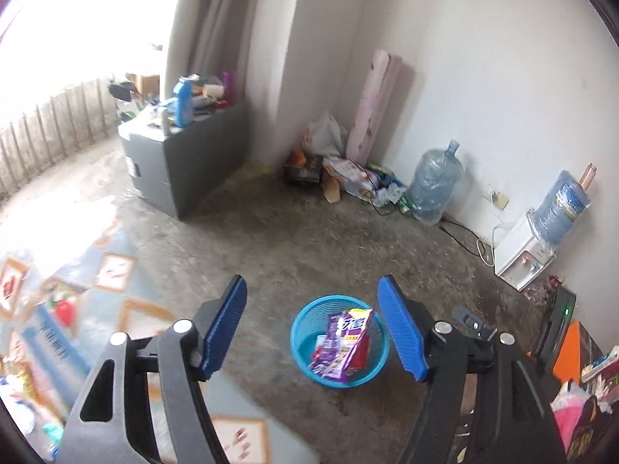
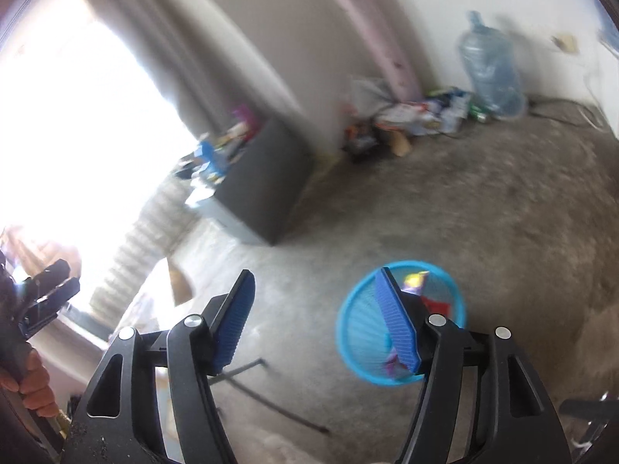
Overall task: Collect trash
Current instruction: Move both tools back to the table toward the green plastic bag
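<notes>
A: What are the two grippers doing?

B: In the left wrist view the left gripper (image 1: 311, 328) has its blue pads spread wide, with nothing between them. The same goes for the right gripper (image 2: 315, 319) in its own view: the pads stand apart and hold nothing.

A: And the trash?

B: It sits in a blue mesh bin (image 1: 300, 332) on the bare concrete floor, in the lower middle of the left wrist view, seen through the gap between the fingers. Inside are purple wrappers (image 1: 342, 344) and something red beneath them.

A: Does the right camera see the bin too?

B: Yes, blurred, at the lower right of centre. The bin (image 2: 356, 328) is partly hidden behind the right-hand finger; a bit of purple and red shows inside.

A: What else is around?

B: A grey cabinet (image 1: 193, 166) piled with bottles and clutter sits at the upper left of the left view. A heap of bags and boxes (image 1: 348, 178) lies in the corner by a pink roll (image 1: 371, 108). A large water jug (image 1: 435, 181) stands against the wall, and a white water dispenser (image 1: 522, 255) is further right. A patterned mat (image 1: 77, 290) covers the lower left.

A: Any sign of the person?

B: A hand (image 2: 33, 382) at the far left edge of the right view grips a black handle.
</notes>
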The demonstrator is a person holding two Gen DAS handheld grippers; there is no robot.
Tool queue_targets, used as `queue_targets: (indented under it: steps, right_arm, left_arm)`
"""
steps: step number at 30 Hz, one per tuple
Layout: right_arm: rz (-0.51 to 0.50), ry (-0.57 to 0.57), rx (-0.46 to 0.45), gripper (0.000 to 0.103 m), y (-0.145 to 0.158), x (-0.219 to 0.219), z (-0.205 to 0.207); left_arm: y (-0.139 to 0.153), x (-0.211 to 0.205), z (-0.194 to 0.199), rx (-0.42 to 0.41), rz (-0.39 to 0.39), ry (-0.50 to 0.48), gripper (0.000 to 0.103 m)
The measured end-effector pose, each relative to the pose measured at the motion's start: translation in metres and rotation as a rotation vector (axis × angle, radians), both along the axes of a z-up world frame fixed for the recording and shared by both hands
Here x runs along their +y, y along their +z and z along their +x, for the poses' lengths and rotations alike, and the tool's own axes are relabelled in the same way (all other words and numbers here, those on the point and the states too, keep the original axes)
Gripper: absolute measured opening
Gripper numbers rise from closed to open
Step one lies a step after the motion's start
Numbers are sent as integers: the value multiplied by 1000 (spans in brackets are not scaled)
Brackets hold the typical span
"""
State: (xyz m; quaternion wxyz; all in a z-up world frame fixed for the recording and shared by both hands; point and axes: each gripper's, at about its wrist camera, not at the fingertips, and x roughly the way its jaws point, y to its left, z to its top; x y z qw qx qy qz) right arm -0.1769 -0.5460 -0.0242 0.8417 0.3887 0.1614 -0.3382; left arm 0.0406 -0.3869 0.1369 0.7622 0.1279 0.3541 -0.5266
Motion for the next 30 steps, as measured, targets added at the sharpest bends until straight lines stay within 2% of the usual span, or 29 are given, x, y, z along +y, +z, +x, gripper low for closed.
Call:
queue_targets:
  steps: [2, 8, 11, 20, 26, 30]
  right_arm:
    - [-14, 55, -5, 65, 10, 21, 15]
    - [-28, 244, -21, 66, 25, 77, 60]
    - [-20, 354, -25, 66, 26, 99, 84]
    - [-14, 517, 15, 66, 25, 139, 122]
    - [-6, 617, 55, 66, 26, 162, 153]
    - [4, 662, 76, 66, 25, 183, 167]
  left_arm:
    - [3, 27, 2, -6, -10, 16, 70]
    - [1, 127, 16, -68, -24, 147, 73]
    - [-1, 171, 25, -59, -34, 216, 73]
    - [-13, 294, 50, -93, -45, 481, 73]
    - [-31, 346, 59, -76, -58, 578, 73]
    - [-52, 363, 66, -23, -69, 613, 73]
